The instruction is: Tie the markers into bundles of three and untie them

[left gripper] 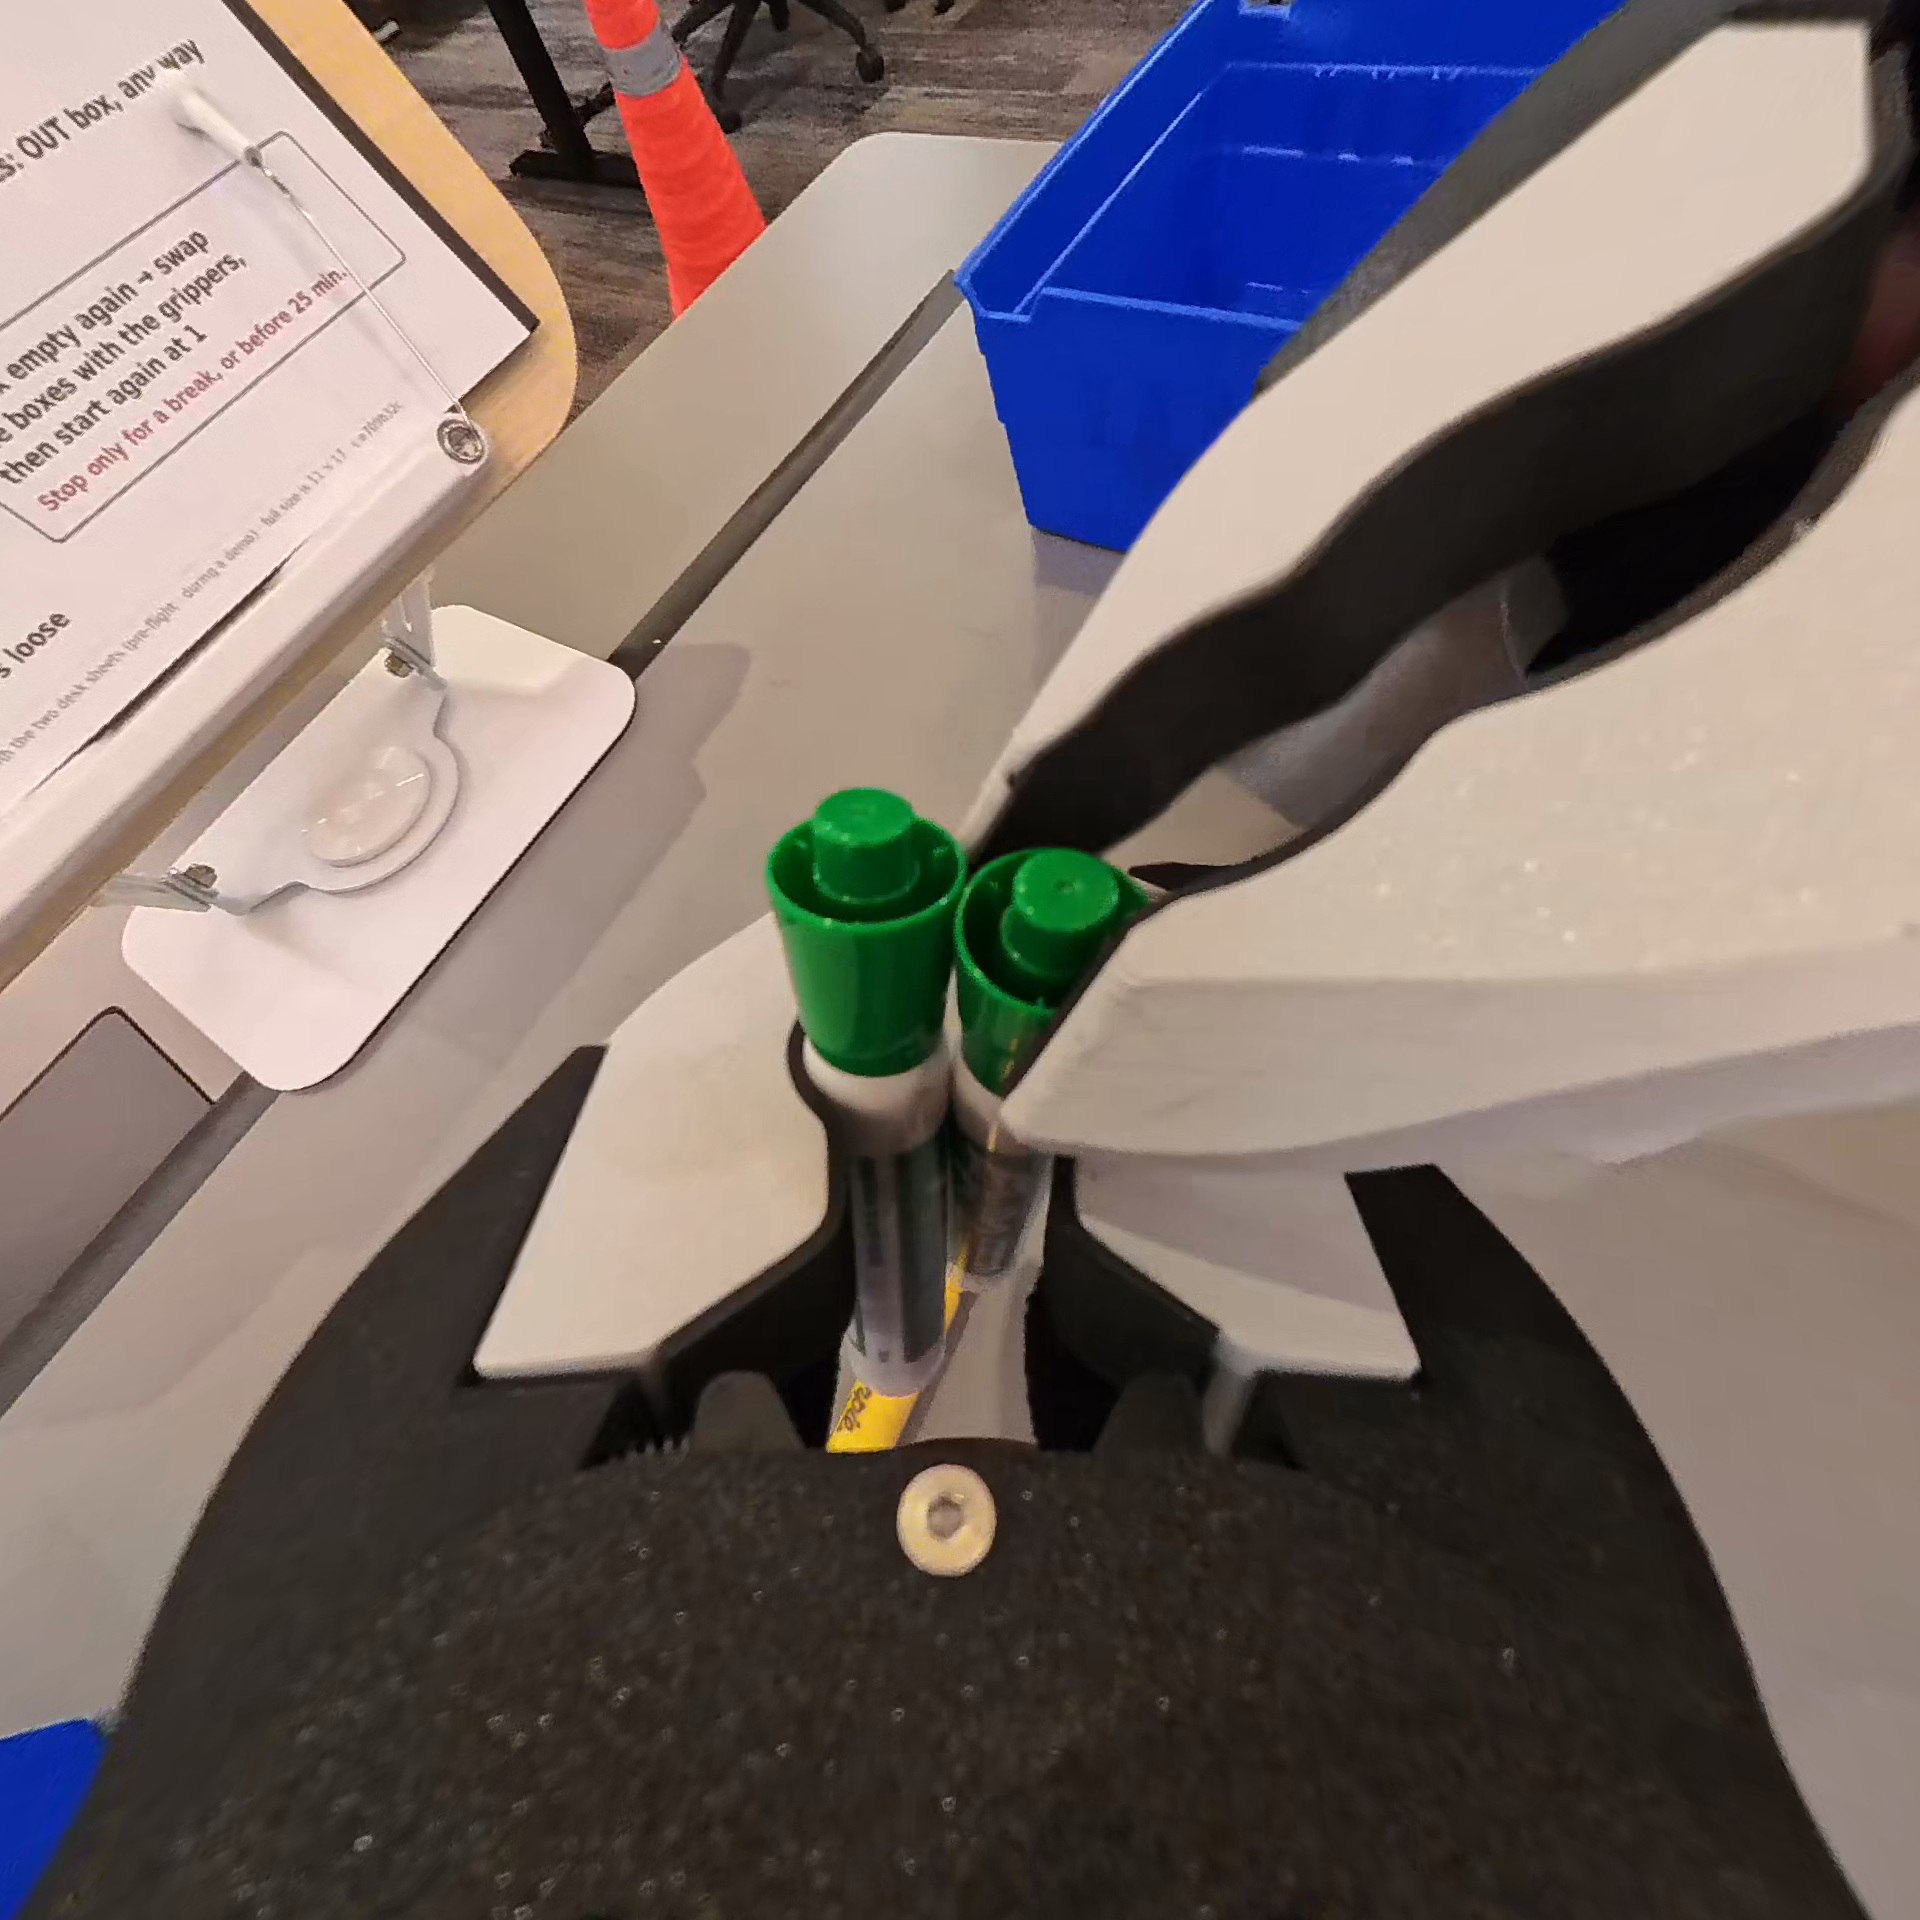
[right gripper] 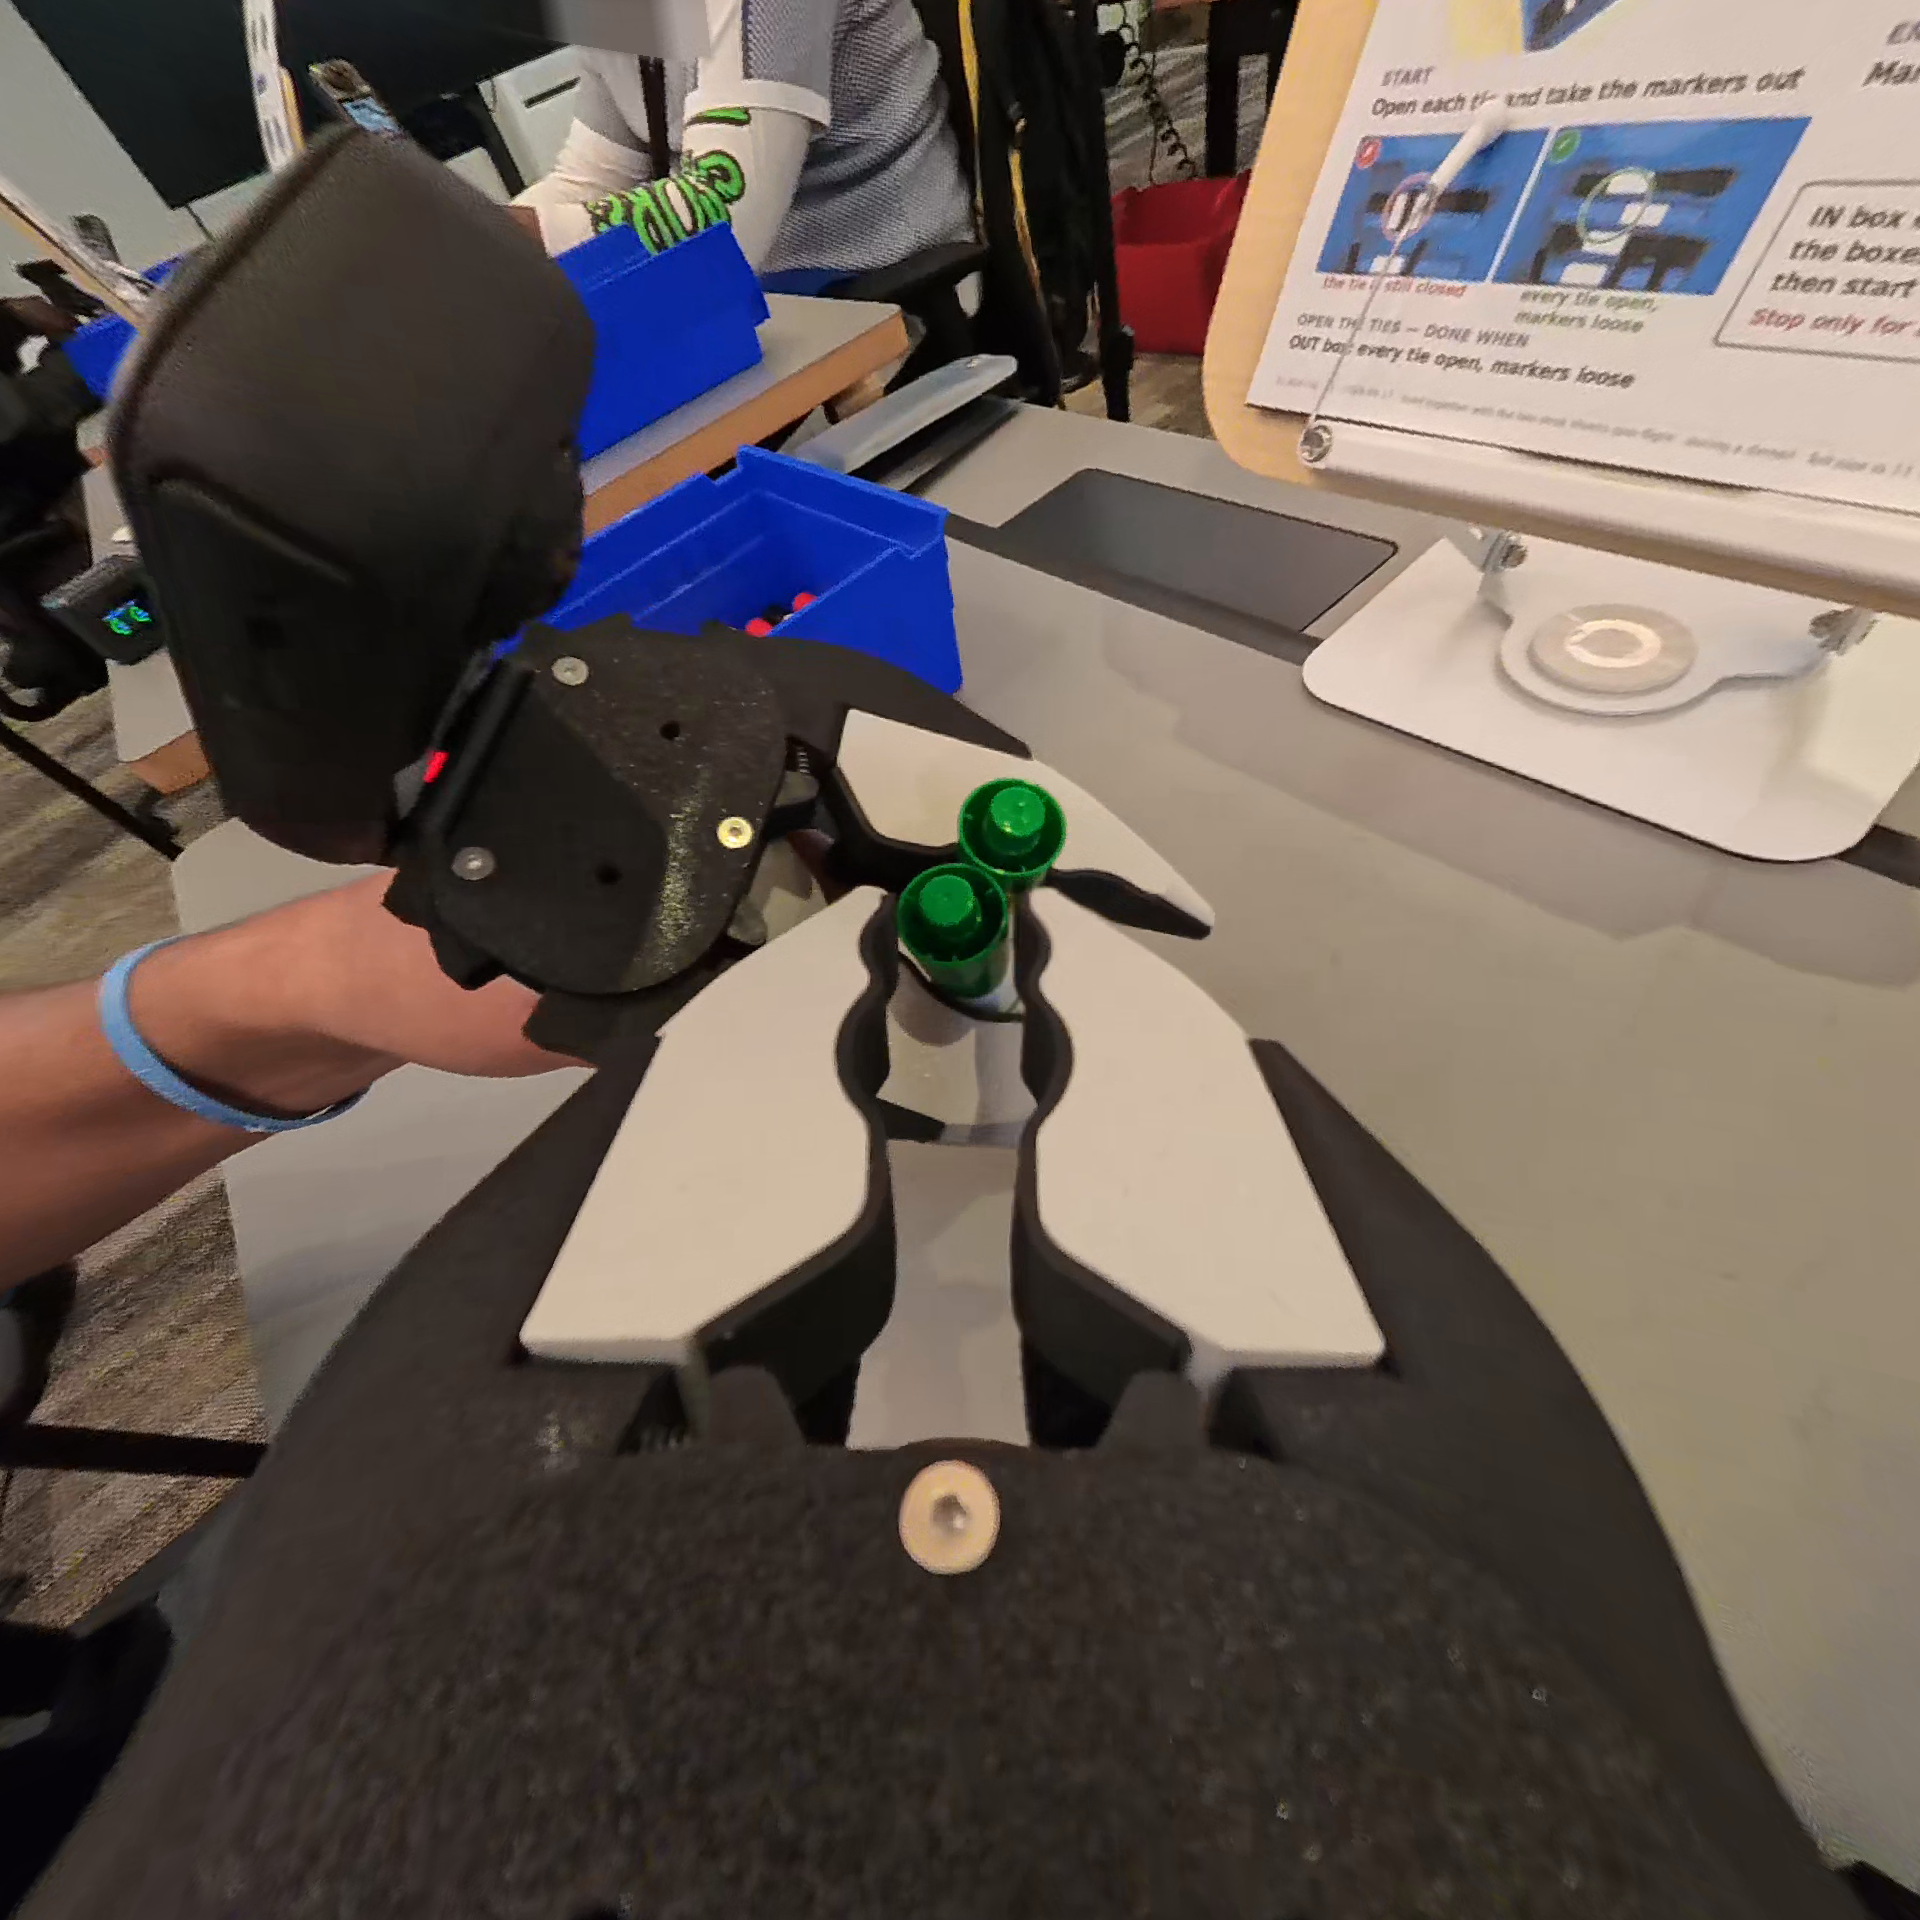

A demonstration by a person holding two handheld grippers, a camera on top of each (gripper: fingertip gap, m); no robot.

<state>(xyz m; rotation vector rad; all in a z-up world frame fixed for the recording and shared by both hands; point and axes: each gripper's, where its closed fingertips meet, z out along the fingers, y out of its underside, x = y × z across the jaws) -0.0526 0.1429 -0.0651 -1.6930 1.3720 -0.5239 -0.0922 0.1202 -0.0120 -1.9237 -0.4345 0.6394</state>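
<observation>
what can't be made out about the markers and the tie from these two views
- Third marker: only two green caps show; the left gripper hides the rest in the left wrist view.
- Tie: none visible; the right gripper fingers cover the barrels in the right wrist view.
- Yellow piece: cut off by the gripper body, unidentifiable.
- Blue bin contents: red bits too small, left gripper blocks them.
</observation>
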